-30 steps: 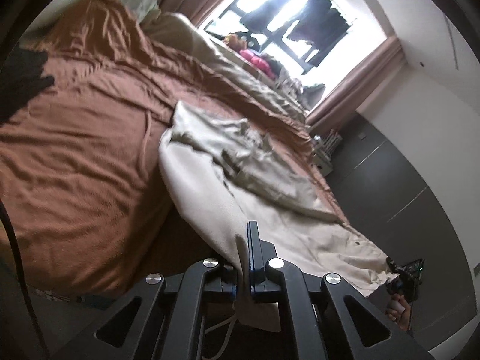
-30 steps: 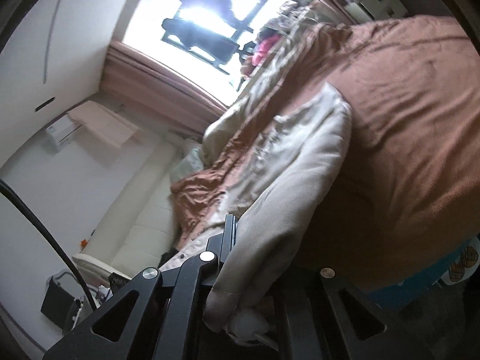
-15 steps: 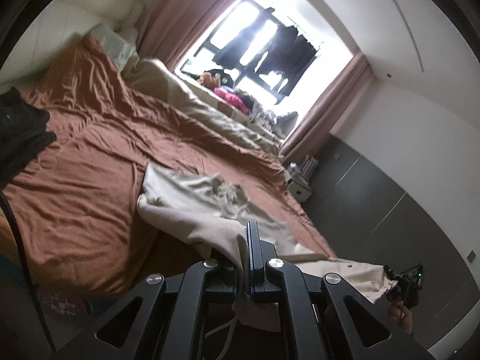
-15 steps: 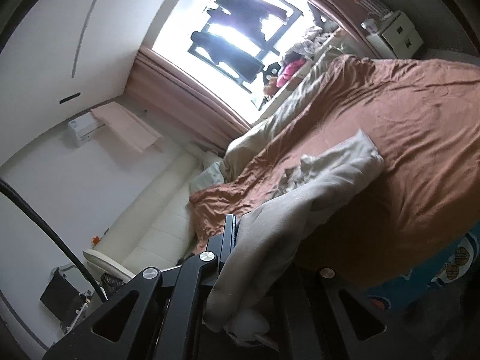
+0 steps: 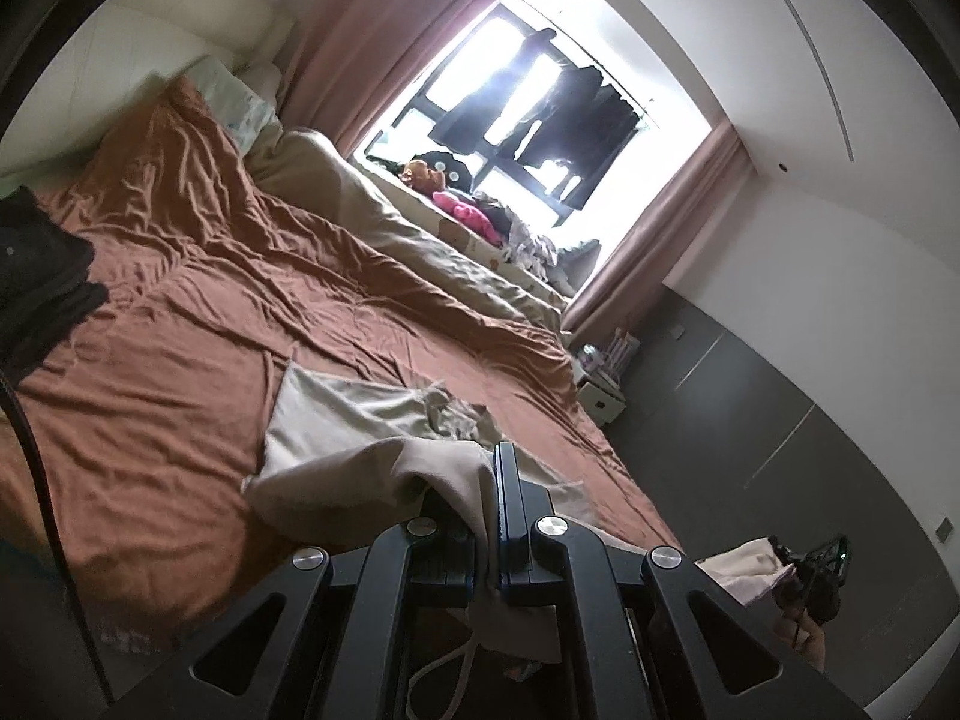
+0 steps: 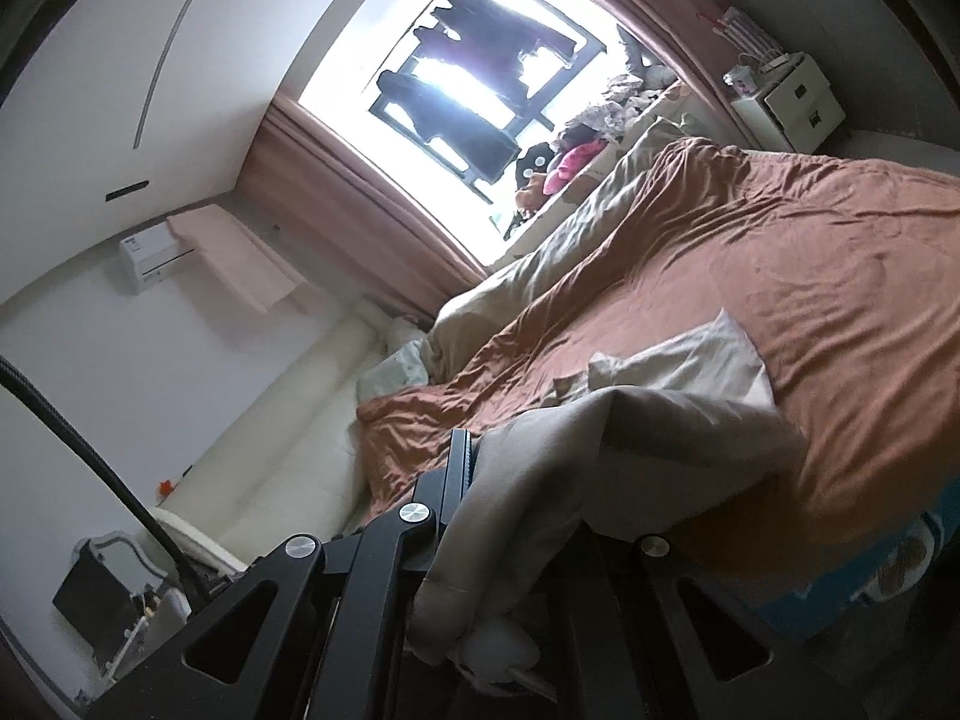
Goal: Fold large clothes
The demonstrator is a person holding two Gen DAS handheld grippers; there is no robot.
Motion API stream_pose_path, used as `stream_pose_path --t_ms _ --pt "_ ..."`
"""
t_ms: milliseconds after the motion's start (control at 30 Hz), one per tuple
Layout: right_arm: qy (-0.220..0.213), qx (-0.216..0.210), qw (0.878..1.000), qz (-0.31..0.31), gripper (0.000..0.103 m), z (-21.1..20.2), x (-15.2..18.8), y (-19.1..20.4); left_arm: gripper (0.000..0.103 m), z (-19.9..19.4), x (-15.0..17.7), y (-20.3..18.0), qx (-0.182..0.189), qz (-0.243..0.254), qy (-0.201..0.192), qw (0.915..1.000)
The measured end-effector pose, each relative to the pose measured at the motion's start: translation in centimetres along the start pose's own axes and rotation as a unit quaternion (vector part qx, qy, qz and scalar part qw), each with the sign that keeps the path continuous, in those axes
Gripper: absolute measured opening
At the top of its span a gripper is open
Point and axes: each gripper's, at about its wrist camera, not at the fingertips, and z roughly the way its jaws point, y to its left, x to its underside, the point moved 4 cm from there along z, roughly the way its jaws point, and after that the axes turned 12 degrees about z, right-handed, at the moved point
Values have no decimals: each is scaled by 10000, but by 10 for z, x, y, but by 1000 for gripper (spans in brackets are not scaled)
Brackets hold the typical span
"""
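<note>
- left gripper (image 5: 489,516): jaws pinched tight on a fold of the beige garment (image 5: 336,420), cloth squeezed between the two pads and hanging out below them
- right gripper (image 6: 480,480): closed on another edge of the same garment (image 6: 660,414); fabric drapes over the right finger and hides it, bunched cloth + a white drawcord end sag down by the gripper body
- in the left wrist view the right gripper (image 5: 810,570) shows at far lower right w/ a corner of the garment in it, a bit of the person's hand (image 5: 804,630) just under
- garment: near part lifted off the bed (image 5: 180,360) between the two grippers, far part lying flat on the brown bedspread, crumpled around the middle
- beige duvet (image 5: 384,228) along the window side of the bed, pillow (image 5: 234,102) at the head
- dark clothes pile (image 5: 42,276) on the bed at left edge
- window (image 5: 540,120) behind, dark clothes hanging outside, pink curtains (image 5: 372,42) either side
- white nightstand (image 6: 792,96) beside the bed's foot end
</note>
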Motion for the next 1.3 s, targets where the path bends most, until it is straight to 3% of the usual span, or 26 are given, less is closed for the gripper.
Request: stream_pose_path --t_ms 300,567,900,1200,1300 --pt "-173 224 9990 -358 1 64 -53 18 5 75 -69 7 -185 312 -16 9993" --pt "-206 628 9974 -271 1 138 -80 2 5 174 -101 43 -428 487 361 9972" --pt "39 1137 9934 -140 1 231 -94 -20 5 286 -82 108 -691 364 990 9920" --pt "370 2017 9787 5 1 285 -85 -41 5 367 -43 160 -723 110 1596 9845" --pt "507 2316 9714 87 1 298 -81 -48 9 392 -24 178 -826 -20 1940 9775"
